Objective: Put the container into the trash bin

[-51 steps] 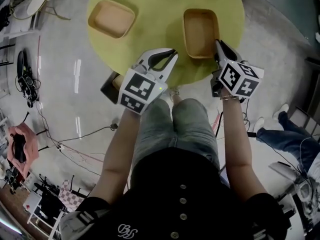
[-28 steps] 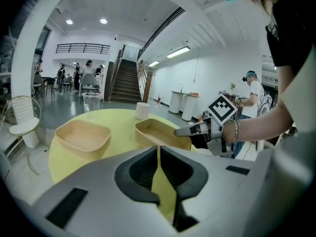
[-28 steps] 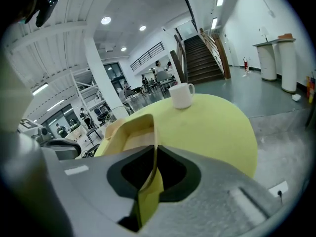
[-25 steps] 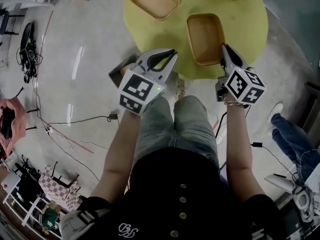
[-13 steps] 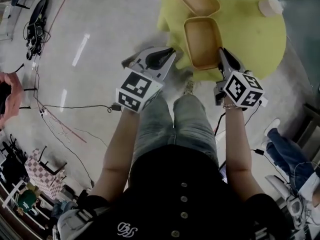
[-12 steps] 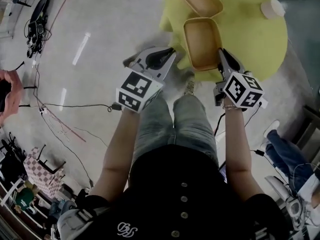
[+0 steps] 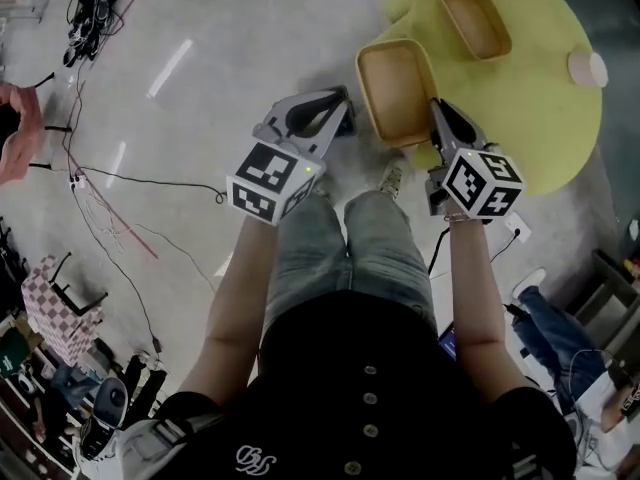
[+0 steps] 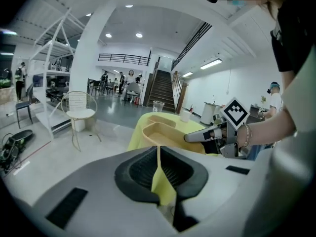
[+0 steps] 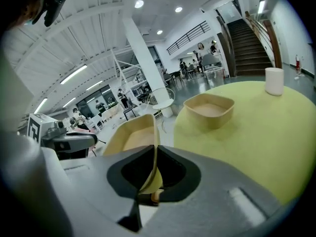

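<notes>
A tan, empty, rectangular container (image 7: 395,88) hangs in the air between my two grippers, out past the yellow table's edge. My left gripper (image 7: 345,99) is shut on its left rim. My right gripper (image 7: 434,107) is shut on its right rim. In the left gripper view the thin rim (image 8: 158,157) stands pinched between the jaws, and the right gripper (image 8: 191,138) shows across the container (image 8: 160,134). The right gripper view shows the same container (image 9: 129,138), its rim clamped between the jaws, and the left gripper (image 9: 89,140) beyond it. No trash bin is in view.
The round yellow table (image 7: 545,118) lies at the upper right with a second tan container (image 7: 476,20) and a white cup (image 7: 587,68) on it. Cables (image 7: 110,198) run over the grey floor at left. A white chair (image 8: 79,113) stands further off.
Both grippers have carried the container leftward off the table's edge. The table with the second container and the cup has slid to the right of the head view.
</notes>
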A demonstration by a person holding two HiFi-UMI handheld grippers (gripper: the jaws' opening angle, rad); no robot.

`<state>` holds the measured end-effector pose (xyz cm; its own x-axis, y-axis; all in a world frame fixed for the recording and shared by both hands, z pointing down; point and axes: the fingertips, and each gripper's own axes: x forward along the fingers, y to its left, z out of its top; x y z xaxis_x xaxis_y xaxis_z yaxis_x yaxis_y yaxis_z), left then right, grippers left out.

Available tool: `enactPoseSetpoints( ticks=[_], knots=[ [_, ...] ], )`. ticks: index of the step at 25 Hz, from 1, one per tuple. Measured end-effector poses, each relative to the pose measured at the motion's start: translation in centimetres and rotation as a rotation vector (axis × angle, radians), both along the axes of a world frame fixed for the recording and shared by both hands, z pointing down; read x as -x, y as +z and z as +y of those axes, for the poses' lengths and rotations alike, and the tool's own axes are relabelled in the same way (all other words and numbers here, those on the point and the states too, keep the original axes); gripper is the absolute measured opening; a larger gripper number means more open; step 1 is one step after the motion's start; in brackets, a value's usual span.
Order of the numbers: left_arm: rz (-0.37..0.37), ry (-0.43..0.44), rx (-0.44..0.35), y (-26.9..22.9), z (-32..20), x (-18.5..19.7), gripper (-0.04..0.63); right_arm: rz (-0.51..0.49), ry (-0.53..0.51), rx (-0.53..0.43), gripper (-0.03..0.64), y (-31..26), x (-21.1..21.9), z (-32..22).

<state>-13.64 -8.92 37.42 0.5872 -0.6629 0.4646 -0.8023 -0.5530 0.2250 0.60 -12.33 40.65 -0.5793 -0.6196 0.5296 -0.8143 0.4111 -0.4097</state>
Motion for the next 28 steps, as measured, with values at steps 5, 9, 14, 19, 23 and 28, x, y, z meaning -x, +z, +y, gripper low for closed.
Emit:
enactPoseSetpoints(
  ticks=[5,9,14,19,23,28],
  knots=[
    [0.015,-0.083,0.024,0.7,1.4,5.4,0.028,-0.008,-0.071,0.010,0.021,0.1,5.7,0.1],
    [0.027,-0.142,0.041,1.5,2.5,8.9,0.028,-0.022,-0.110,0.025,0.021,0.8,9.5,0.6],
    [0.036,-0.242,0.058,3.0,3.6,13.3,0.028,-0.023,-0.164,0.038,0.021,2.0,13.1,1.5],
    [0.049,-0.298,0.087,5.0,4.8,15.8,0.026,-0.015,-0.216,0.063,0.021,3.8,15.5,2.5],
    [0.070,-0.324,0.119,6.8,5.7,16.5,0.028,0.003,-0.260,0.082,0.021,5.6,16.9,3.0],
    [0.095,-0.346,0.151,9.0,6.2,16.5,0.026,0.049,-0.340,0.076,0.021,8.1,17.9,3.2]
  ],
)
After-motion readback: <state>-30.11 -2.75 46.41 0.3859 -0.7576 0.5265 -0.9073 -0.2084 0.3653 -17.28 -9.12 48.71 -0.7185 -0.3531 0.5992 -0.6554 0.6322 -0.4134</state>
